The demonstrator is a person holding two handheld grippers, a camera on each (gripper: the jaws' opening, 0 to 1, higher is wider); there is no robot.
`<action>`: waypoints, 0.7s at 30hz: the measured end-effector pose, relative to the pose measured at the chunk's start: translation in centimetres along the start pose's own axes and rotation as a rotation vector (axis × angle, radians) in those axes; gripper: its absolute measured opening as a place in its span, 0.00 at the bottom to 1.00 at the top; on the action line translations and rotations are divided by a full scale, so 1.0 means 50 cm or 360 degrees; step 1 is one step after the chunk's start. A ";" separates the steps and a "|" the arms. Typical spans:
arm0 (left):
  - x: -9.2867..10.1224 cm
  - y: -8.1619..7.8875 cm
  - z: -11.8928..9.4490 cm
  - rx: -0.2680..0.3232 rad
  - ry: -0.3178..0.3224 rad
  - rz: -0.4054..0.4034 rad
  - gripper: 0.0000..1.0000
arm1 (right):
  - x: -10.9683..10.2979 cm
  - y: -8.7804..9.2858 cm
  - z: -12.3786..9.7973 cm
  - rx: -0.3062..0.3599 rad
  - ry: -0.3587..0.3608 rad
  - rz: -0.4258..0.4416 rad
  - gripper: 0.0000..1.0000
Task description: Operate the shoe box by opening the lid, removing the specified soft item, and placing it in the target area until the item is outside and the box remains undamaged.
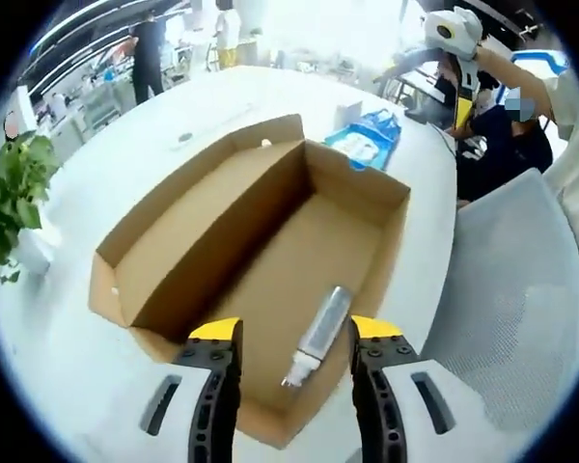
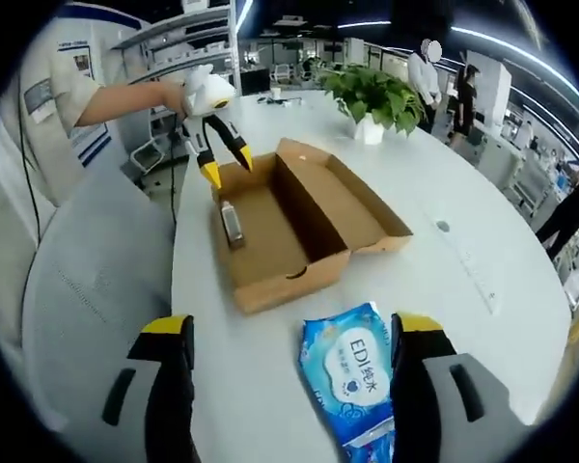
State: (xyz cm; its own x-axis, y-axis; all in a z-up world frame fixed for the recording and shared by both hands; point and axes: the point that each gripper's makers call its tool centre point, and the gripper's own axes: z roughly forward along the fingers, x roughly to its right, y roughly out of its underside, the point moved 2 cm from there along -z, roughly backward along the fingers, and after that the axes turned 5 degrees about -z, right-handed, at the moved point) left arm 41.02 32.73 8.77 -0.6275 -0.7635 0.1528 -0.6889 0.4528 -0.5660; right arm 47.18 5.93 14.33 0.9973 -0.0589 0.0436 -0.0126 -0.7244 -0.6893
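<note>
Hovering with spread, empty jaws over the near end of the open box (image 1: 270, 241), the left gripper (image 1: 296, 333) lines up on a silvery tube (image 1: 320, 333) on the box floor, whose long axis runs along the box, cap end nearest. Closing off-centre could nudge the tube aside or catch the cardboard wall and crease it. The right gripper (image 2: 288, 333) is open too, empty, straddling a blue wipes pack (image 2: 355, 371) on the white table (image 2: 482, 280) just outside the box.
</note>
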 end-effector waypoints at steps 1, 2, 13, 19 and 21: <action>-0.001 0.000 -0.008 0.0023 -0.0013 -0.0018 0.47 | 0.000 -0.008 0.006 -0.0002 -0.0019 -0.0020 0.79; -0.002 0.000 -0.013 0.0036 -0.0028 -0.0026 0.47 | -0.001 -0.014 0.011 -0.0006 -0.0032 -0.0036 0.79; -0.013 0.027 -0.076 0.0181 -0.0204 -0.0172 0.48 | -0.008 -0.074 0.070 -0.0030 -0.0166 -0.0194 0.75; -0.022 0.049 -0.102 0.0258 -0.0271 -0.0314 0.50 | -0.014 -0.100 0.097 -0.0042 -0.0229 -0.0267 0.73; -0.024 0.057 -0.109 0.0271 -0.0293 -0.0340 0.50 | -0.018 -0.109 0.106 -0.0041 -0.0263 -0.0295 0.73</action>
State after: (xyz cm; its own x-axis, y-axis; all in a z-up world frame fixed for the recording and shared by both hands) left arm 37.84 37.46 11.36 -0.3885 -0.9103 0.1425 -0.7176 0.2019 -0.6666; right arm 46.73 13.55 14.21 0.9810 0.1880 0.0471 0.1716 -0.7298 -0.6617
